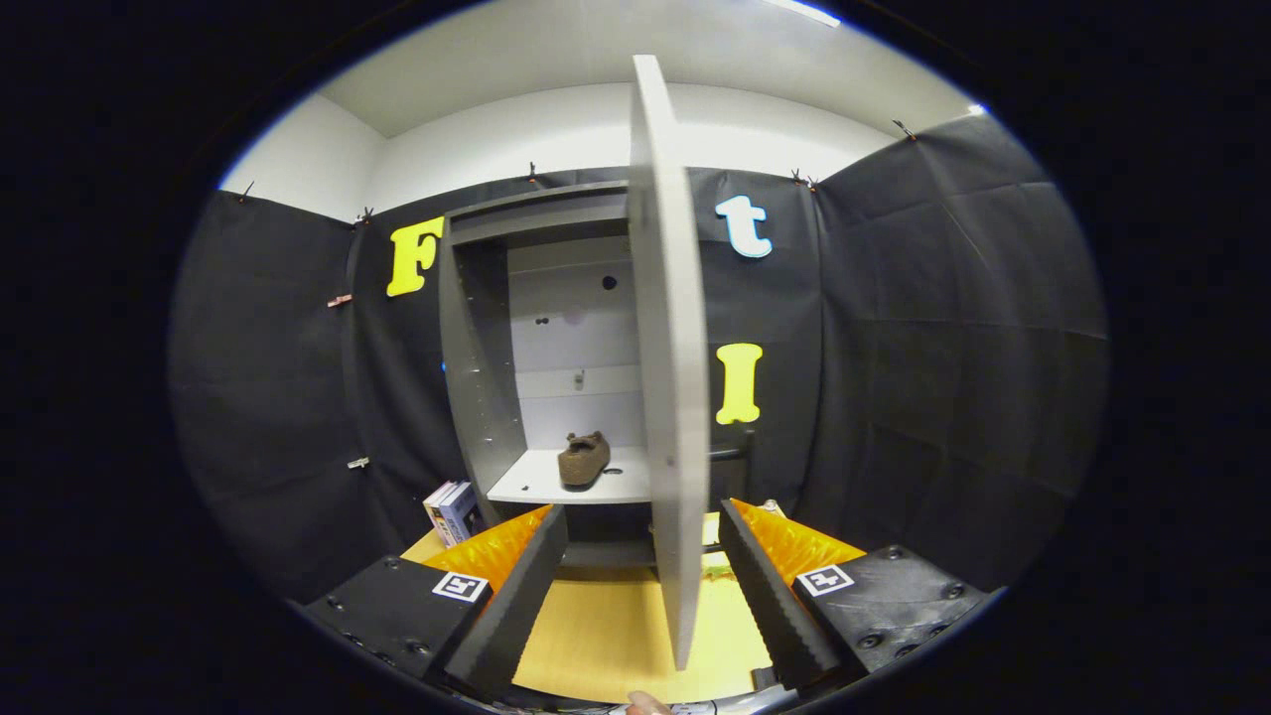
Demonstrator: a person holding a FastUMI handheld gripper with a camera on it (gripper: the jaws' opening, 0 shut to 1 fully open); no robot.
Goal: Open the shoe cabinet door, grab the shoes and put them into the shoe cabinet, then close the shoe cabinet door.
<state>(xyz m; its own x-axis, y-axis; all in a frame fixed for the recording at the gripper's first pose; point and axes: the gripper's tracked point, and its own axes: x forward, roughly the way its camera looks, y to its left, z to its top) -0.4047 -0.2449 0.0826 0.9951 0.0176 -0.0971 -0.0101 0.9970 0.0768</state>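
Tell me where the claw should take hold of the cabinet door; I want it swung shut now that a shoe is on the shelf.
Grip the door by its free vertical edge, which faces the claw edge-on, between the open fingers. Come straight ahead and pinch the thin panel across its two flat faces, low down where the fingers flank it. The brown shoe sits back on the shelf, probably clear of the swing.

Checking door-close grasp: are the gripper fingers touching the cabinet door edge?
Apart. The gripper view shows the gripper open, the door edge-on between its fingers, with tabletop visible on both sides of the door.
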